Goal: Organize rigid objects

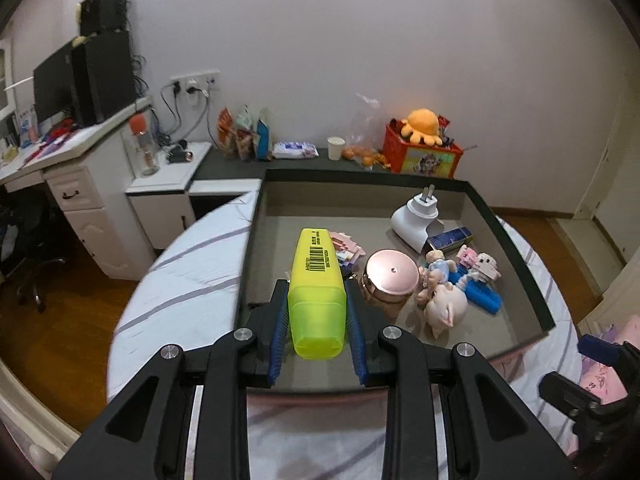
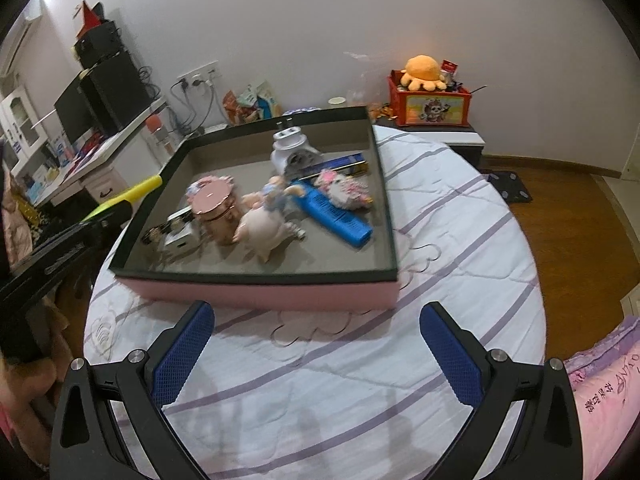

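My left gripper (image 1: 317, 304) is shut on a neon-yellow highlighter (image 1: 317, 280) and holds it over the near left part of the shallow box (image 1: 516, 240). From the right wrist view the highlighter (image 2: 132, 196) sits at the box's left rim (image 2: 256, 278). Inside the box lie a pink round tin (image 1: 390, 276), a pig figurine (image 1: 442, 304), a blue flat case (image 1: 480, 294), a white plug adapter (image 1: 416, 216) and small toys. My right gripper (image 2: 316, 344) is open and empty above the bedcover, in front of the box.
The box rests on a round bed with a striped white cover (image 2: 460, 240). A white desk (image 1: 60, 160) with a monitor stands left. A red crate with an orange plush (image 1: 420, 148) and snacks sit on the far ledge. A pink quilt (image 2: 604, 392) lies right.
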`<state>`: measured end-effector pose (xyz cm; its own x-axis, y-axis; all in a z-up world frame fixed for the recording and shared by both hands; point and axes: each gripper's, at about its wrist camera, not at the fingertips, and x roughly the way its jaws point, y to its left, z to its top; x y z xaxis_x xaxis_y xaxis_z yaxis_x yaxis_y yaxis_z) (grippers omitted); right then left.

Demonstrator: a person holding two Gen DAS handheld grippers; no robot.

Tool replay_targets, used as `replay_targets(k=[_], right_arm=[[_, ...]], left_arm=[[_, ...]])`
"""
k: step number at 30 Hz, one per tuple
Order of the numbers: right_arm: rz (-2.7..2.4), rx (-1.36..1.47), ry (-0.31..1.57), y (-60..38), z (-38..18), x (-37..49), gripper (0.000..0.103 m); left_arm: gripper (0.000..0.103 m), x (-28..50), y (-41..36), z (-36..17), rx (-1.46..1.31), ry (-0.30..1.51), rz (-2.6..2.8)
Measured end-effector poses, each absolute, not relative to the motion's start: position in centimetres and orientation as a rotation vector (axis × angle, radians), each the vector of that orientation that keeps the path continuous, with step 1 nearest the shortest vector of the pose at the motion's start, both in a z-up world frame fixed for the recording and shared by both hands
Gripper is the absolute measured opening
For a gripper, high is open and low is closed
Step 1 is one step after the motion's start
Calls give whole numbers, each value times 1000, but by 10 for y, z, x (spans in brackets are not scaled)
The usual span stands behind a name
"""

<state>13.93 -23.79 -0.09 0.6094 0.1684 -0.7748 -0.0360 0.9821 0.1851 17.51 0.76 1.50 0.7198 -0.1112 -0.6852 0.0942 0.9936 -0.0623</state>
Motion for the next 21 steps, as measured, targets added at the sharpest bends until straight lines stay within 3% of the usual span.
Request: replay_targets(k=[11, 13, 14, 15, 17, 21], right_arm=[[84, 169, 936, -251, -13, 162, 103], [87, 168, 935, -250, -13, 161, 103], [90, 168, 933, -250, -12, 160, 103], [92, 168, 931, -250, -12, 160, 103], [94, 168, 925, -250, -10, 156, 103], [94, 169, 910, -250, -5, 148, 103]], left_arm=[[29, 194, -19, -28, -8, 877, -147], [48, 194, -22, -32, 6, 897, -143], [73, 194, -23, -33, 8, 900, -142], [92, 190, -23, -31, 5, 886, -136], [101, 184, -22, -25, 7, 848, -122], [102, 176, -23, -16, 33, 845, -95]])
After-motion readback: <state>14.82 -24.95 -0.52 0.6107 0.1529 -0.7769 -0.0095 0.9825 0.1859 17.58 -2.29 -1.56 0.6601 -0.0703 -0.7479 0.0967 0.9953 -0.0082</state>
